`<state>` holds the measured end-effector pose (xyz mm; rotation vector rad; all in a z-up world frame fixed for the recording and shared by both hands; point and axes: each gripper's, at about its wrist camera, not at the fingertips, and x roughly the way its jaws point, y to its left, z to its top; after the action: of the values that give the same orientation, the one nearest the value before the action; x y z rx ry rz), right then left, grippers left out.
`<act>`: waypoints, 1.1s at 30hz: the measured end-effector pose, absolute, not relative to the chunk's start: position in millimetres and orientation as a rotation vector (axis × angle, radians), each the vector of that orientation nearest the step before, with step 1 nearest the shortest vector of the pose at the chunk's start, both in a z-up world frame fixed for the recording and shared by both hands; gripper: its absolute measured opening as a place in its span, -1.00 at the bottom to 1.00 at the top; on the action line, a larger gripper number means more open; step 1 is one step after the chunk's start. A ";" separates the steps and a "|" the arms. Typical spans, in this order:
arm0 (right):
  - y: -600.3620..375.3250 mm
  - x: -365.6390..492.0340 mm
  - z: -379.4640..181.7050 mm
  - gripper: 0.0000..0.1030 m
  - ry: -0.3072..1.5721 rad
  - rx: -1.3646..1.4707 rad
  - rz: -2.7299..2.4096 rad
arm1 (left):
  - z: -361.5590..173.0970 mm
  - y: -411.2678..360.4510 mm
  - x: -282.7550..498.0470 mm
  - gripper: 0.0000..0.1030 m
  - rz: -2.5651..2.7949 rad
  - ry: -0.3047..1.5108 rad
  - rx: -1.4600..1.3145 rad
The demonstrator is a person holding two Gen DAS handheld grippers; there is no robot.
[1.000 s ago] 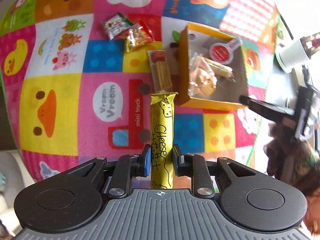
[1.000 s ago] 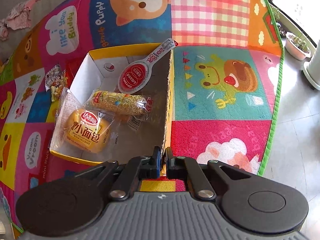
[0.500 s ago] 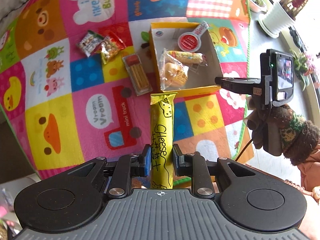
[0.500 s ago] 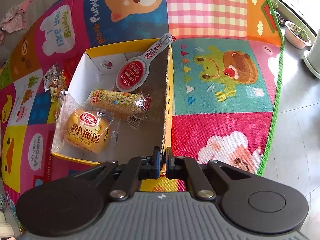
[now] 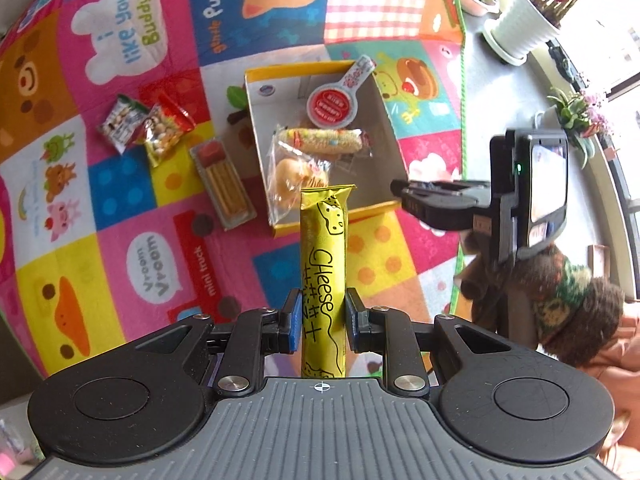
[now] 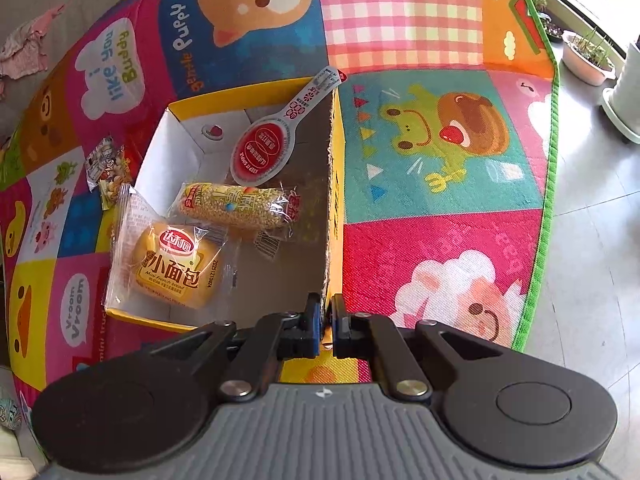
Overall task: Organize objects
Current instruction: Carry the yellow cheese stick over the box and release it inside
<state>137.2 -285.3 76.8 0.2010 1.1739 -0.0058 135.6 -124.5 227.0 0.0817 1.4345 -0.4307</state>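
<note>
My left gripper [image 5: 322,308] is shut on a yellow "Cheese" stick packet [image 5: 324,248], held upright above the play mat just in front of the yellow cardboard box [image 5: 256,128]. The packet's top overlaps the box's near edge in the left wrist view. Inside the box [image 6: 334,184] lie a small bread packet [image 6: 172,268], a grain bar [image 6: 236,204] and a red-and-white spoon-shaped packet [image 6: 264,152]. My right gripper [image 6: 327,312] is shut on the box's right wall at its near corner, and it also shows in the left wrist view [image 5: 400,190].
Left of the box on the mat lie two small nut bags [image 5: 120,124] [image 5: 164,128] and a tray of biscuit sticks [image 5: 224,180]. The mat's green edge [image 6: 548,184] borders grey floor with white plant pots [image 5: 520,32]. A person's gloved hand [image 5: 560,292] holds the right gripper.
The left gripper has moved and rolled with the cheese stick, so the box now sits straight ahead of it. The right gripper has stayed clamped on the box wall.
</note>
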 end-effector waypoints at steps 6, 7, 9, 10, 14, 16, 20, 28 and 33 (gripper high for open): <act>-284.7 137.4 76.9 -0.90 1.175 0.198 -0.005 | 208.2 -137.0 165.4 -0.52 -0.400 1.443 -0.045; -284.6 137.5 76.9 -0.90 1.176 0.194 -0.003 | 206.2 -140.4 170.1 -0.52 -0.394 1.438 -0.060; -284.5 137.9 76.7 -0.90 1.177 0.187 0.005 | 206.0 -149.1 177.9 -0.52 -0.398 1.418 -0.076; -284.6 138.1 76.7 -0.90 1.178 0.184 0.009 | 207.7 -154.2 180.9 -0.52 -0.402 1.406 -0.075; -286.5 137.9 76.6 -0.90 1.178 0.187 0.021 | 218.6 -168.0 191.3 -0.52 -0.406 1.338 -0.091; -287.5 137.2 76.7 -0.90 1.178 0.189 0.023 | 223.0 -169.3 196.6 -0.51 -0.411 1.302 -0.141; -289.8 136.2 77.1 -0.90 1.177 0.193 0.029 | 227.1 -169.2 203.2 -0.50 -0.398 1.258 -0.210; -292.8 136.9 77.7 -0.90 1.178 0.197 0.042 | 230.1 -167.5 205.1 -0.51 -0.379 1.211 -0.241; -293.7 136.5 77.2 -0.89 1.175 0.202 0.046 | 227.3 -162.6 205.8 -0.50 -0.345 1.218 -0.244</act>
<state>136.4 -293.7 77.2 0.2021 1.1751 0.0458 205.8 -162.6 227.3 -0.2438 1.2181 -0.3451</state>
